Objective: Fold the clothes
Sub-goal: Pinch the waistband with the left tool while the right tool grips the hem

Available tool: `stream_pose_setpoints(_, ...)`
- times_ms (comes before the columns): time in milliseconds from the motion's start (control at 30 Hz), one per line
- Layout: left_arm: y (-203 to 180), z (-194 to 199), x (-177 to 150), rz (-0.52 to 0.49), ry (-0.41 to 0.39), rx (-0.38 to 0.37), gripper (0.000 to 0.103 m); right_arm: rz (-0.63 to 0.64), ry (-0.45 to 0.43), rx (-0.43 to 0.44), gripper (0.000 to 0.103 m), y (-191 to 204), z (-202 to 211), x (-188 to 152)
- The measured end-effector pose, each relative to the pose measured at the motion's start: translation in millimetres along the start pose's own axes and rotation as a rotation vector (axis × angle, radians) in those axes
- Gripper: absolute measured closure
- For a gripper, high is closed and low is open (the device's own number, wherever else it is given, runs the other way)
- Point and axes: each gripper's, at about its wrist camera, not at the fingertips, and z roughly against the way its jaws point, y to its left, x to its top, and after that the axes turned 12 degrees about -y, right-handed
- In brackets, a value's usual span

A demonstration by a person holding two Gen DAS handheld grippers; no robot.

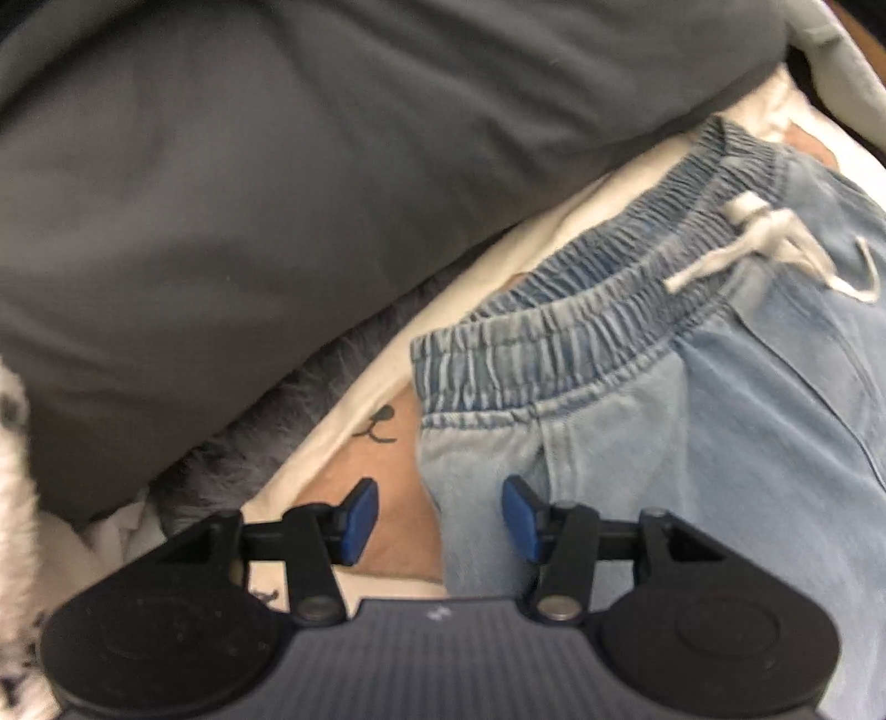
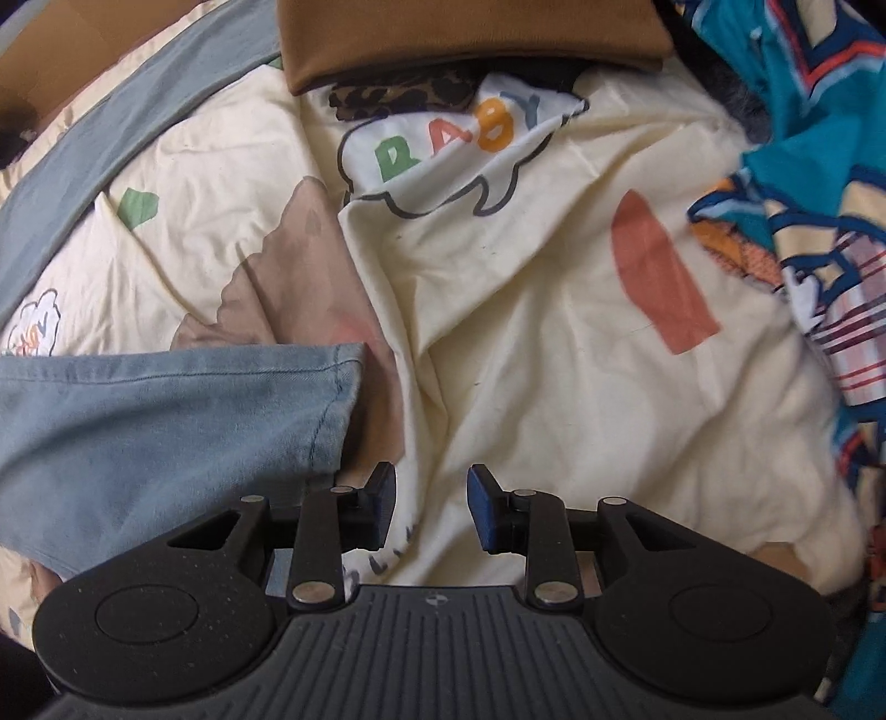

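- Quilt (image 2: 554,332): cream with cartoon prints and a "BABY" bubble at 12 o'clock in the right wrist view; it fills most of that view and also shows under the clothes in the left wrist view.
- Grey cushion (image 1: 277,166): covers the 9-to-12 o'clock part of the left wrist view and lies over the quilt's edge.
- Jeans (image 1: 692,415): pale blue, spread flat on the quilt at 3 o'clock in the left wrist view, with the elastic waistband running up toward 1 o'clock; a leg hem shows at 9 o'clock in the right wrist view.
- Teal cloth (image 2: 819,221): patterned and bunched at 3 o'clock.
- Brown cloth (image 2: 470,39): folded, at 12 o'clock.
- Left gripper (image 1: 440,520): jaws apart and empty, hanging over the jeans' side edge at 6 o'clock.
- Right gripper (image 2: 432,512): jaws apart and holding nothing, over bare quilt just beside the hem.
- Drawstring (image 1: 775,243): white, tied at the waistband, at 2 o'clock.
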Motion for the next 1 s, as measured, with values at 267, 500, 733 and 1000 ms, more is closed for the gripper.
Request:
stream_pose_setpoints(267,5.2,-29.3,10.6,0.051,-0.022,-0.036,0.055,0.018,0.023,-0.02,0.068,4.4,12.7,-6.7)
stream_pose_setpoints(500,12.7,-12.8,15.0,0.071,-0.042,-0.014,0.082,0.019,0.09,0.028,0.068,11.5,-7.2,-22.2)
stream_pose_setpoints(733,16.8,-5.5,19.3,0.082,0.014,-0.018,0.071,0.005,0.125,0.085,0.067,11.4,-24.1,-39.8)
stream_pose_setpoints(1000,13.6,10.5,-9.4,0.127,0.052,-0.077,0.069,-0.056,0.185,0.178,0.067,4.0,-30.2,-63.3)
